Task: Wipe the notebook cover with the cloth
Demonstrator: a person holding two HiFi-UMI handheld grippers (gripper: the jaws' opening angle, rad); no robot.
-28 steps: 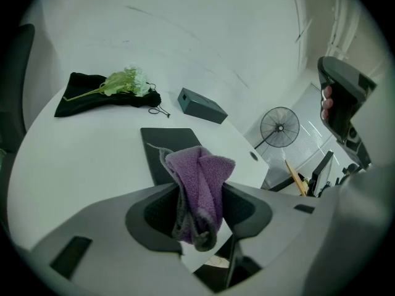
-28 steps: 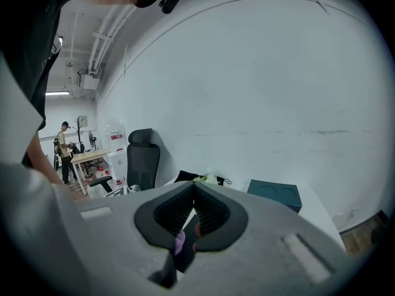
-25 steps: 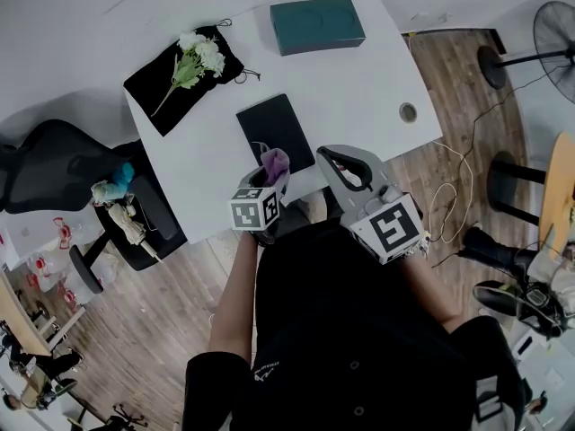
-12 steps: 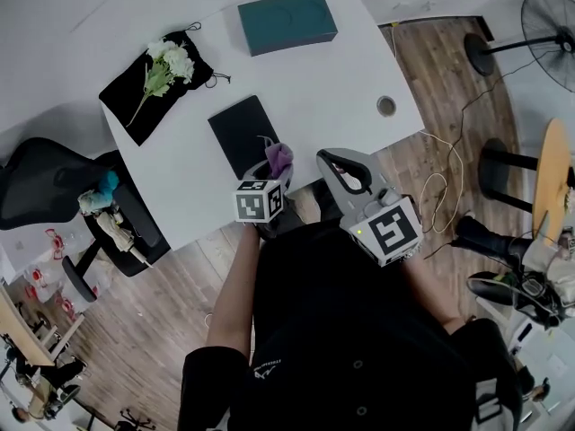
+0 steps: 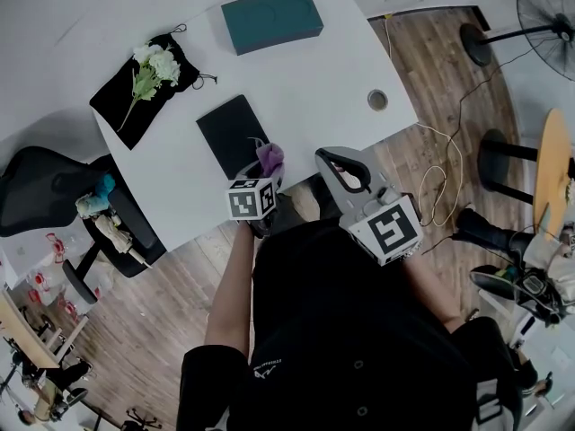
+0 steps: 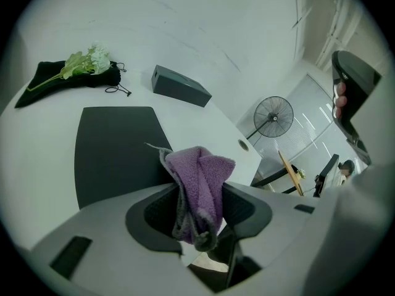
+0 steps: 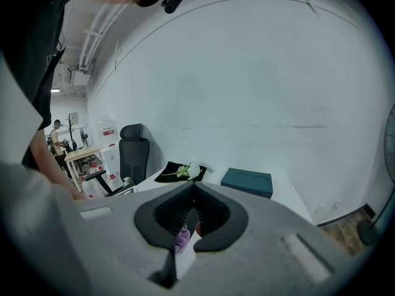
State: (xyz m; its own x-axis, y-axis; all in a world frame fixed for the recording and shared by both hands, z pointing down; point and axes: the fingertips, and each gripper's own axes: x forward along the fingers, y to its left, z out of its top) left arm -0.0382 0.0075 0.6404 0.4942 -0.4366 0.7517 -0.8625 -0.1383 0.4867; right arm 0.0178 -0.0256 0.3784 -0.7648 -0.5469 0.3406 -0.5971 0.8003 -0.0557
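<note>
The black notebook (image 5: 231,135) lies flat on the white table (image 5: 332,79); in the left gripper view the notebook (image 6: 117,150) fills the area just ahead of the jaws. My left gripper (image 5: 267,162) hovers at the notebook's near right corner, shut on a bunched purple cloth (image 5: 269,157). That cloth (image 6: 200,187) stands up between the jaws of the left gripper (image 6: 199,187). My right gripper (image 5: 323,154) is held over the table's near edge, right of the left one, shut and holding nothing. The right gripper (image 7: 193,189) has its tips meeting.
A teal box (image 5: 271,18) sits at the table's far side. White flowers (image 5: 153,65) lie on a black pouch (image 5: 126,106) at the far left. A cable hole (image 5: 378,100) is near the right edge. A black office chair (image 5: 54,191) and a fan (image 5: 548,7) stand on the floor.
The head view has swung, so the table and notebook sit further left in the picture. Both grippers keep about the same pose; the left one still holds the cloth.
</note>
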